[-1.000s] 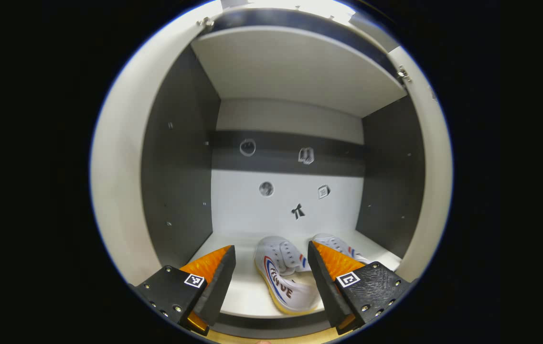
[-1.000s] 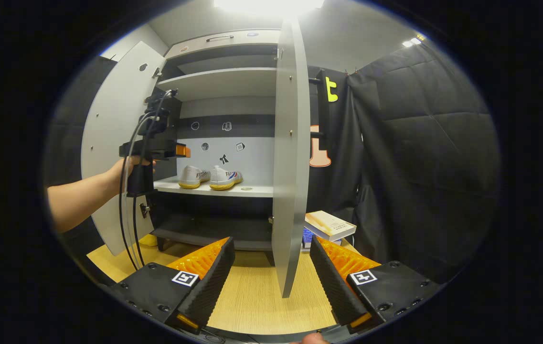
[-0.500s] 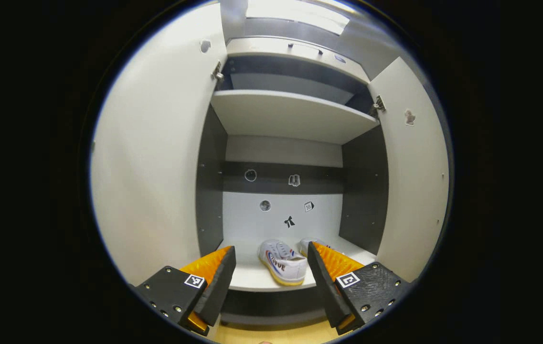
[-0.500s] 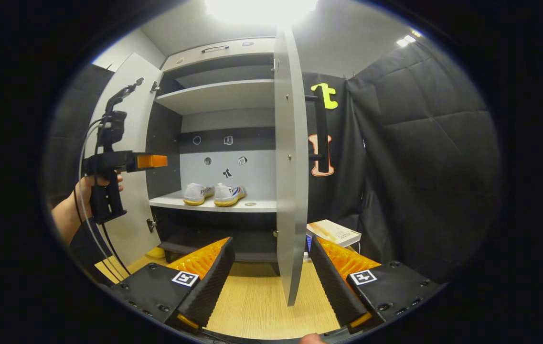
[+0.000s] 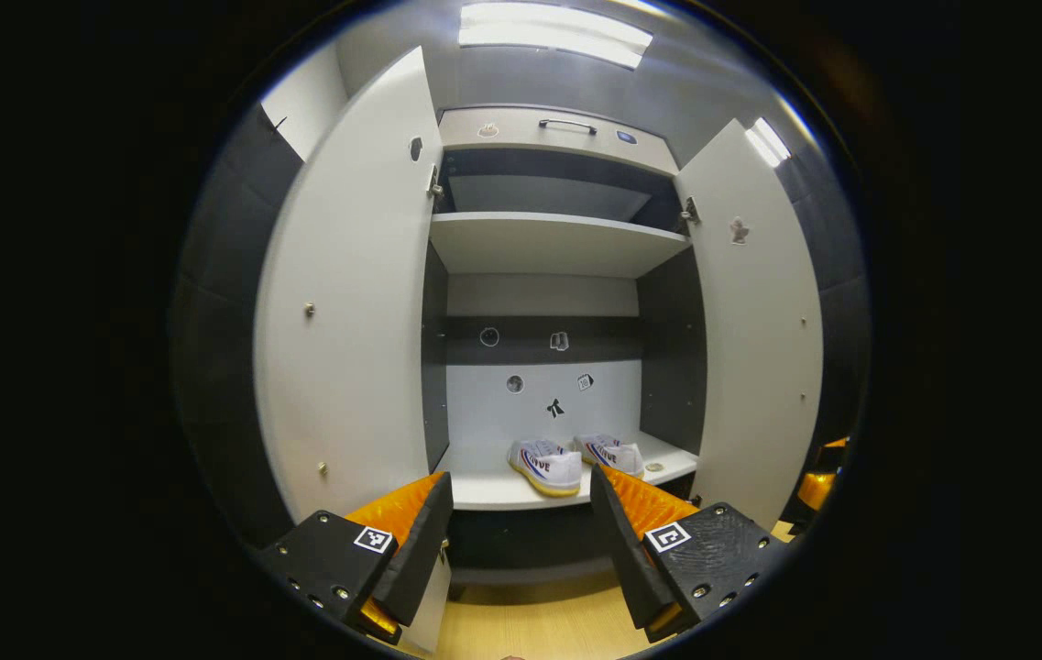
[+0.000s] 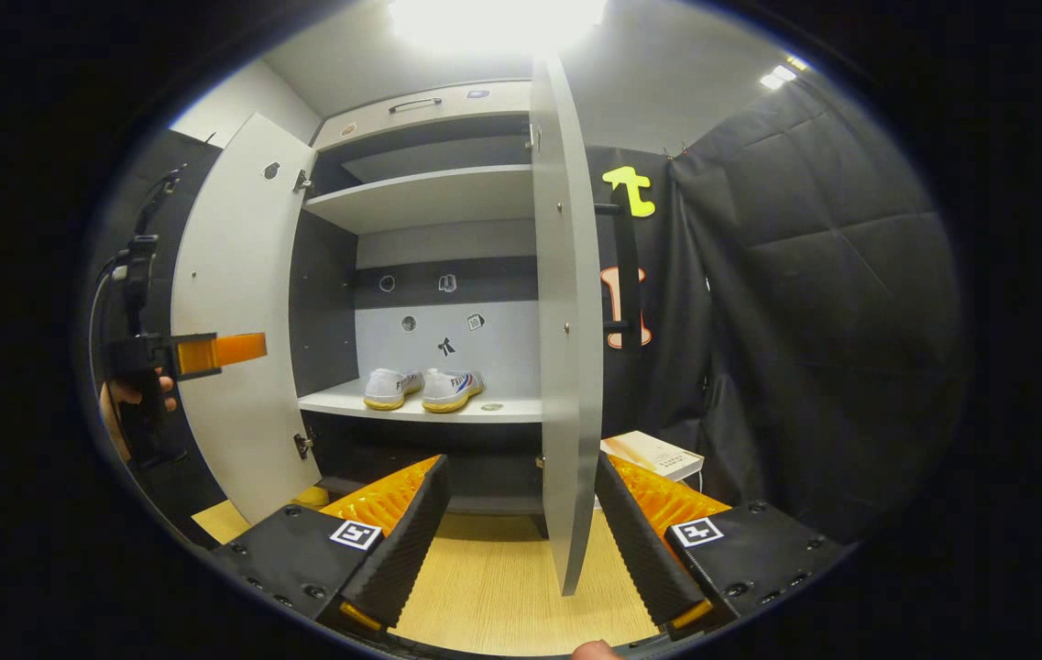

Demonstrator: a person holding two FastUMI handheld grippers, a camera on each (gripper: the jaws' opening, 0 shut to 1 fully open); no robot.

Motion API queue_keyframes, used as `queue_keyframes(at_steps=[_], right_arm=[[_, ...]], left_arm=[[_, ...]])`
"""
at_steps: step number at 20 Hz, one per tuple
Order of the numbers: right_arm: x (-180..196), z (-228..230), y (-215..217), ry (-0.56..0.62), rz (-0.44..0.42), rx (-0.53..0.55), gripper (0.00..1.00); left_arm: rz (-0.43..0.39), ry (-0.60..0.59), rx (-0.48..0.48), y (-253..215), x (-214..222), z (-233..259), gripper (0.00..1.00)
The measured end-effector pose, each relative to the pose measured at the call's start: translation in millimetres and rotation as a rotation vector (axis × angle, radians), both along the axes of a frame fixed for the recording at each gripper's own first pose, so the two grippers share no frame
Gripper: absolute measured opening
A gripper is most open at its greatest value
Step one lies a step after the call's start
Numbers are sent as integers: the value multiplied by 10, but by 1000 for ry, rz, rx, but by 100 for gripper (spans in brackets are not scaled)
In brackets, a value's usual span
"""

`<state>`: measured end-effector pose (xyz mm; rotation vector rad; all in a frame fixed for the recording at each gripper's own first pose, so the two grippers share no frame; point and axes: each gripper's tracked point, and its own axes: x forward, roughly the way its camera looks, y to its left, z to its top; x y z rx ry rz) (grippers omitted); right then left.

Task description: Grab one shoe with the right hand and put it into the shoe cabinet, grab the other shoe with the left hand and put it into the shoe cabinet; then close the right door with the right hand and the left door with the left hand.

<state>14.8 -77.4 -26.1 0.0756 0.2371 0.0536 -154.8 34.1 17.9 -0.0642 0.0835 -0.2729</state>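
1. Shoe cabinet (image 5: 557, 243): seen from the front in the left gripper view, with both doors swung open.
2. Left door (image 5: 346, 302): stands at 9 o'clock of the opening; right door (image 5: 759, 330) stands at 3 o'clock.
3. Two shoes: the left shoe (image 5: 545, 465) and the right shoe (image 5: 610, 452) lie side by side, just beside each other, on the middle shelf (image 5: 493, 486), toes towards the camera.
4. Left gripper (image 5: 521, 500): at 6 o'clock of its own view, fingers spread apart and holding nothing, outside the cabinet and well apart from the shoes.
5. Right gripper (image 6: 521, 486): at 6 o'clock of the right gripper view, fingers apart and empty; the right door's edge (image 6: 566, 321) rises between them farther off, untouched.
6. In the right gripper view the left gripper (image 6: 209, 351) sits at 9 o'clock, held by a hand (image 6: 131, 403) in front of the left door (image 6: 236, 312).
7. Book (image 6: 653, 456): lies at 4 o'clock beyond the right door, near the floor (image 6: 493, 587).
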Motion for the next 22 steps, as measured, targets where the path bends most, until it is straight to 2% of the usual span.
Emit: queue_keyframes(at_steps=[7,15,16,17,18,19,22], right_arm=[[26,183,-197,-24,-28,-38,99],[156,543,-944,-79,-200,-86,99],[184,590,-1045,-86,-228,-90,94],[213,638,-1123,-95,-253,-89,99],[256,684,-1203,-104,-279,-84,99],[303,717,-1275,-112,-305,-80,94],[454,783,-1420,-129,-366,-70,93]], left_arm=[[41,28,16,247,-476,-136,80],[72,43,17,450,-742,-185,81],[82,44,17,480,-781,-184,81],[91,43,16,517,-792,-173,81],[100,41,15,559,-811,-160,80],[113,40,16,610,-828,-159,80],[156,41,17,788,-864,-170,81]])
